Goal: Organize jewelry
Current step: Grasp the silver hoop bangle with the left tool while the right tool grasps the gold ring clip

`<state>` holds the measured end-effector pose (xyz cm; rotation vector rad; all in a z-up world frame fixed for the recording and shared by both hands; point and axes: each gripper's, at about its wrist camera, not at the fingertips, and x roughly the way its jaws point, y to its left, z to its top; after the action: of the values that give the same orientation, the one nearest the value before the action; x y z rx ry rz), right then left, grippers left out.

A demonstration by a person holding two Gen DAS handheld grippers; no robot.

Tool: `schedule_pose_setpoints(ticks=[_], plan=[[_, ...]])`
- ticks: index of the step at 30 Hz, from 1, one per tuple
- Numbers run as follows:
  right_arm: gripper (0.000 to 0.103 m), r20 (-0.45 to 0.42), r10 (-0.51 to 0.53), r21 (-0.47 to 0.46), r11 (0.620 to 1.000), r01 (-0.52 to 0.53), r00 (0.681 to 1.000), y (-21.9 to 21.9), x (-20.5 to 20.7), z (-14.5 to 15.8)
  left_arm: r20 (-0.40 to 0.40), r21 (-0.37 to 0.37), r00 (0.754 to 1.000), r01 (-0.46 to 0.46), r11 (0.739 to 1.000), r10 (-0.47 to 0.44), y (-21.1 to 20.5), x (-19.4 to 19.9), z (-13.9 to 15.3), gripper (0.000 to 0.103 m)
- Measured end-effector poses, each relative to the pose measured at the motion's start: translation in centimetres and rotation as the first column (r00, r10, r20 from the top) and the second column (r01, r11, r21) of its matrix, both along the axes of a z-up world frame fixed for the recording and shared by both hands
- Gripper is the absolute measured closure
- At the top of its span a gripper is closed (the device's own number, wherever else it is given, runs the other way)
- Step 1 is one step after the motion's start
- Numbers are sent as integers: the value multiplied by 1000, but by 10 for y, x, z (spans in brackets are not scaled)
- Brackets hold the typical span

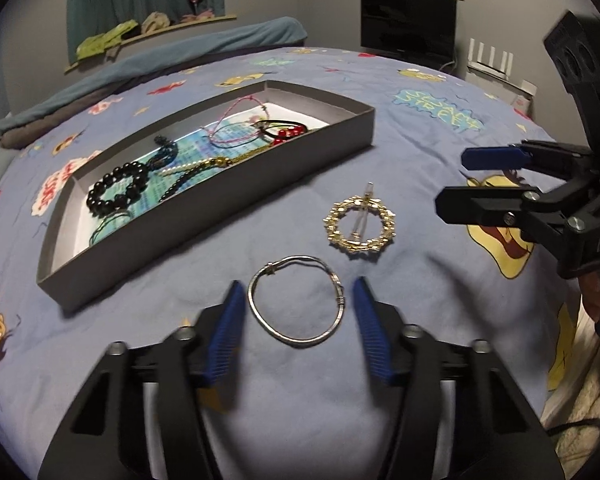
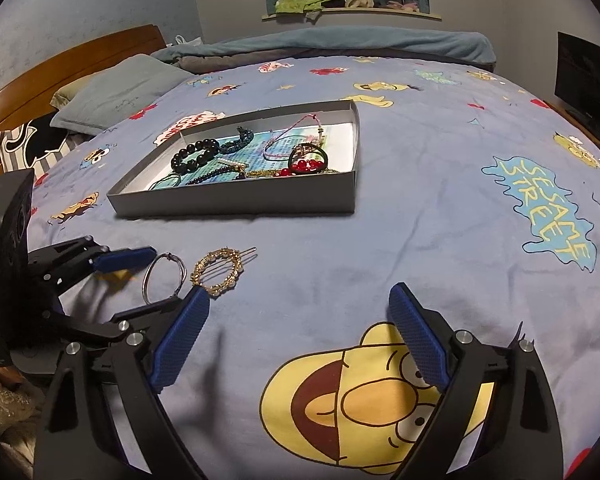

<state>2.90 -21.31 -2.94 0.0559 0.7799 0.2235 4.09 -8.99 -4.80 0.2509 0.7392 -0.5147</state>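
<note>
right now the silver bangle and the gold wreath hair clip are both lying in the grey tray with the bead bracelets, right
Not quite. The silver bangle and the gold wreath hair clip both lie on the bedspread, outside the grey tray; only the bead bracelets are inside it. The left wrist view shows this, with the bangle between the left gripper's open fingers.

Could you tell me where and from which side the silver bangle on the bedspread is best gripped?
The silver bangle lies flat between the left gripper pads, neither visibly touching it. I would probably come from above and the near side, closing across the plain near arc of the thin band, away from the wrapped clasp on its right.
</note>
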Motion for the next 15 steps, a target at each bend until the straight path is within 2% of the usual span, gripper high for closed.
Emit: schedule_pose_setpoints(ticks=[4,6,15], plan=[[21,4,9,1,1000,-9,1000,4,0,0,10,4,1000,-7,1000,7,3,-3,3,53],[22,6,19,6,1000,-19,1000,9,0,0,8,-6,1000,-19,1000,19,9,-4,5,53],[30,9,99,-27,995,-99,995,50,8,-6,-11,-46,991,-134,990,134,52,3,16,53]])
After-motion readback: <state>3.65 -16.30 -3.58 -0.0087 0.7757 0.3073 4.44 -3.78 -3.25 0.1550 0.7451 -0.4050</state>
